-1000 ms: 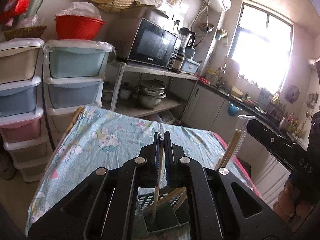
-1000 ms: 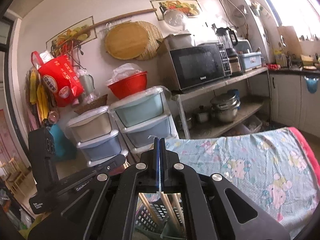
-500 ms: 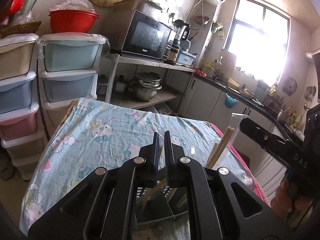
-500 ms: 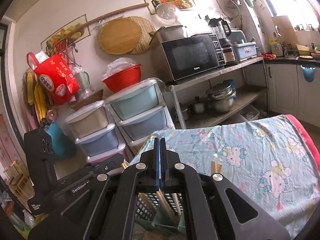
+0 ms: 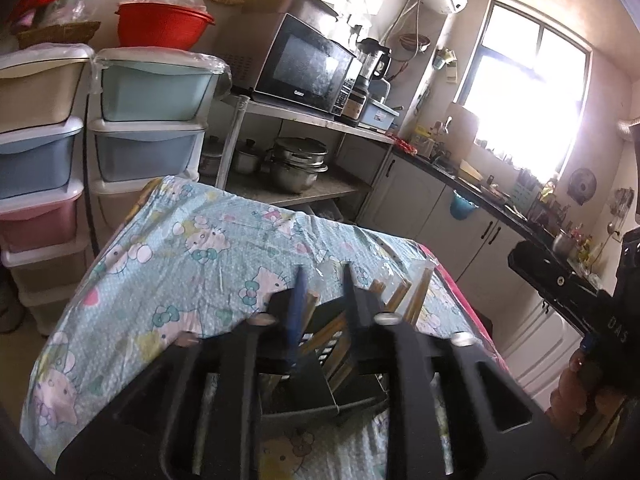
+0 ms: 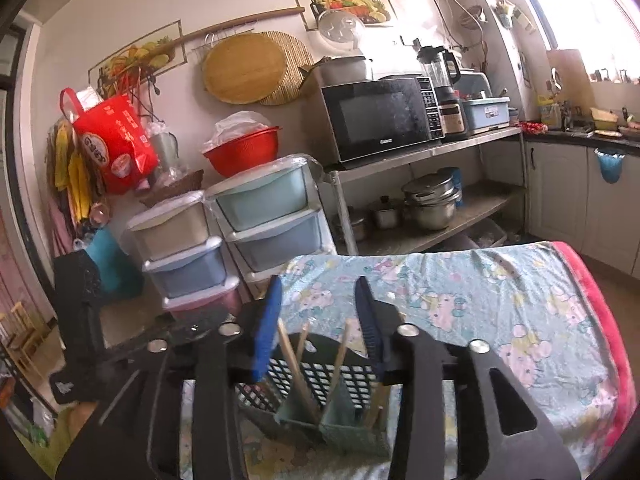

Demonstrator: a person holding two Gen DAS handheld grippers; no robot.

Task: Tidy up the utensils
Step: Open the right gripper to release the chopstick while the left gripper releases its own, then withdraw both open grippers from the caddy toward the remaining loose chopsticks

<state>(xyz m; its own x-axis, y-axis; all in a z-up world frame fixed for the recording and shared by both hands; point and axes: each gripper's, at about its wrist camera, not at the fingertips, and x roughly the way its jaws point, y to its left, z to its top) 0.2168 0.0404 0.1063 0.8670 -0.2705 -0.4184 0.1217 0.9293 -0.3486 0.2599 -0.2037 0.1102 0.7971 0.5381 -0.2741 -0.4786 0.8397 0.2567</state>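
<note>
While hanging over the table with jaws just opened and gripping nothing: left gripper (image 5: 322, 276) and right gripper (image 6: 318, 294), both part-way wide. Standing below, in the slotted basket (image 6: 320, 376) on the kitty cloth (image 6: 480, 304): wooden chopsticks (image 6: 296, 364). Showing "DAS" on the right tool's black body (image 5: 618, 330).

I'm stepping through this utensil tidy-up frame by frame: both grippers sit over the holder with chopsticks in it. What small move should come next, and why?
Probably lift both grippers straight up and clear. The left gripper and right gripper have just been opening, and no pad presses on a chopstick. The chopsticks already stand in the slotted utensil holder on the tablecloth, so they look released.
</note>
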